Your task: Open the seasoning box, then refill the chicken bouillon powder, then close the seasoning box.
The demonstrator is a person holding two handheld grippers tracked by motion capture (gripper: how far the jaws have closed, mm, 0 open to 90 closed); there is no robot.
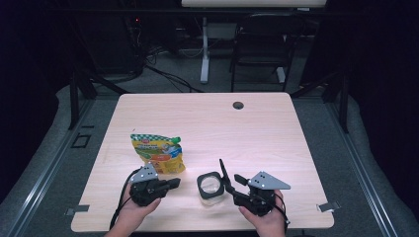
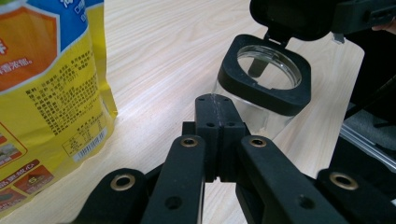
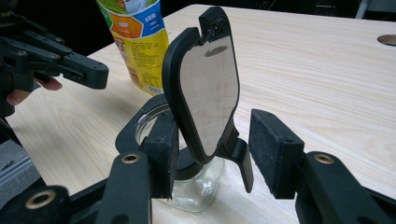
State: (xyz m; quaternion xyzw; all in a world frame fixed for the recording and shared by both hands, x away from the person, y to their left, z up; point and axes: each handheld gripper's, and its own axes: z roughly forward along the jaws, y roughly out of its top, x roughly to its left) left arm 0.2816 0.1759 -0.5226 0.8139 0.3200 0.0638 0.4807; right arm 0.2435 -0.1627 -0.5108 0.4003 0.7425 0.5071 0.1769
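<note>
With my right gripper [image 3: 215, 158] apart around the raised hinged lid [image 3: 205, 88] of the clear jar [image 1: 211, 186] at the desk's [image 1: 207, 118] near edge and my left gripper [image 2: 218, 116] together just beside it, a careless nudge could tip the jar.

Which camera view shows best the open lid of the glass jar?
The right gripper view: the lid stands upright and close, its clear panel facing the camera. The high view shows it small and edge-on. The left gripper view shows the jar rim, the lid mostly hidden.
</note>
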